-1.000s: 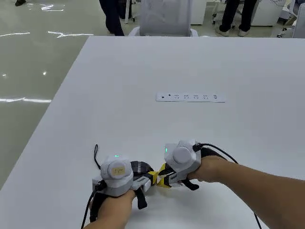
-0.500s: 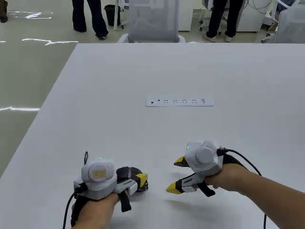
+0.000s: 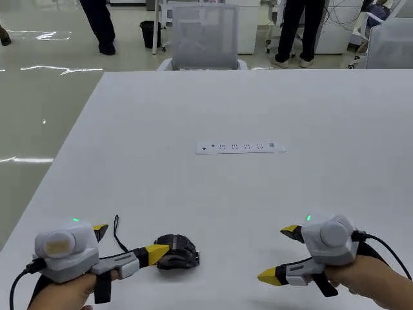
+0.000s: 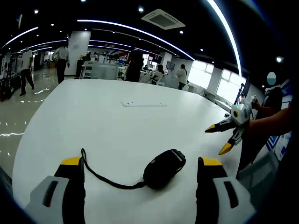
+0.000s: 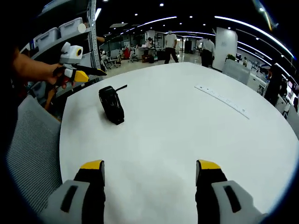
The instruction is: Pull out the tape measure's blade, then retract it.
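My left gripper [image 3: 129,240] is spread wide, one tip just beside the black tape measure [image 3: 175,252] (its cord [image 3: 118,231] trails to the left). My right gripper [image 3: 279,253], also spread, hangs well right of the tape measure. On the white table [image 3: 277,97], a power strip [image 3: 235,147] lies beyond the tape measure. The right gripper view adds shelving [image 5: 70,28].

tape measure [image 3: 175,252]: 1, with 1 cord [image 3: 118,234] | claws: 2, left claw [image 3: 129,240] and right claw [image 3: 278,253], 2 yellow-tipped jaws each | power strip [image 3: 237,147]: 1 | surface [image 3: 258,103]: 1 | chair [image 3: 203,35]: 1, far | standing people, far: 2, left person [image 3: 97,19] and right person [image 3: 292,29]
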Demonstrator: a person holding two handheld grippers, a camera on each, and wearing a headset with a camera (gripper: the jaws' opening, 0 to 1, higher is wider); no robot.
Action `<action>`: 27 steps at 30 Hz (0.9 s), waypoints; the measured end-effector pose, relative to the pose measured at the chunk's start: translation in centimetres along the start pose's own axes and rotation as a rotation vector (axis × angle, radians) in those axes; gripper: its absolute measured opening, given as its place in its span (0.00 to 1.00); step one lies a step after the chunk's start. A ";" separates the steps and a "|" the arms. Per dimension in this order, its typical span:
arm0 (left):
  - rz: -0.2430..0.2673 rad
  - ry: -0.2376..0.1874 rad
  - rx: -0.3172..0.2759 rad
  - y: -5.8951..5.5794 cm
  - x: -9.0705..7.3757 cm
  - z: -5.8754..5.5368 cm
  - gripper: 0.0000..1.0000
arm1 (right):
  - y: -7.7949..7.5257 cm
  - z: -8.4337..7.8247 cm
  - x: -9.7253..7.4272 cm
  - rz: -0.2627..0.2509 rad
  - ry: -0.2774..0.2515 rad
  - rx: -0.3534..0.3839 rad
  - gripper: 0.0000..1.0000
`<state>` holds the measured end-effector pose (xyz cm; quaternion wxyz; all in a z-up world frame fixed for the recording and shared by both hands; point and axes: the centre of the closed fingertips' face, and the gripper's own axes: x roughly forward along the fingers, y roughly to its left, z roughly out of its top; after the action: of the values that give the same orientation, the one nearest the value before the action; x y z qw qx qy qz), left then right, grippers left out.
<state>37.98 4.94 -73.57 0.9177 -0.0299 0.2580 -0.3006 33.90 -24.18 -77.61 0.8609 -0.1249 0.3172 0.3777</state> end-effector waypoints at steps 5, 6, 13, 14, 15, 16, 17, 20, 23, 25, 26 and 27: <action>-0.024 0.000 -0.013 0.4 -1.7 -1.2 0.99 | -1.9 -0.3 -2.8 -0.084 -0.049 0.055 0.91; -0.024 0.000 -0.012 0.8 -1.9 -1.5 0.99 | -2.2 -0.4 -3.3 -0.098 -0.060 0.064 0.93; -0.015 0.003 0.043 0.8 -4.1 -2.7 0.99 | -3.0 -2.5 -6.9 -0.161 -0.082 0.090 0.99; -0.015 0.003 0.047 0.7 -4.4 -2.8 0.99 | -3.0 -2.8 -7.3 -0.169 -0.081 0.097 1.00; -0.022 0.000 0.047 0.7 -4.8 -2.8 0.99 | -3.0 -3.2 -7.7 -0.174 -0.081 0.102 1.00; -0.021 -0.003 0.048 0.6 -5.0 -2.7 0.99 | -3.0 -3.5 -8.0 -0.176 -0.080 0.107 1.00; -0.019 -0.006 0.055 0.6 -5.4 -2.7 0.99 | -2.9 -3.9 -8.4 -0.184 -0.080 0.111 1.00; -0.006 -0.003 0.069 1.0 -6.0 -2.6 0.99 | -2.5 -4.9 -9.0 -0.195 -0.081 0.123 1.00; 0.008 -0.024 0.082 1.6 -6.7 -2.1 0.99 | -2.0 -5.3 -9.8 -0.212 -0.106 0.131 1.00; 0.009 -0.037 0.079 1.9 -6.9 -1.6 0.99 | -1.9 -5.5 -10.3 -0.232 -0.138 0.131 1.00; 0.008 -0.047 0.078 2.0 -7.0 -1.4 0.99 | -1.9 -5.5 -10.6 -0.238 -0.155 0.132 1.00; 0.006 -0.050 0.078 2.1 -7.1 -1.2 0.99 | -1.9 -5.8 -11.0 -0.244 -0.157 0.141 1.00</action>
<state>33.63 10.80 -71.85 0.9253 -0.0011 0.2230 -0.3067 27.00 -34.38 -75.11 0.9291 -0.0719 0.2572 0.2558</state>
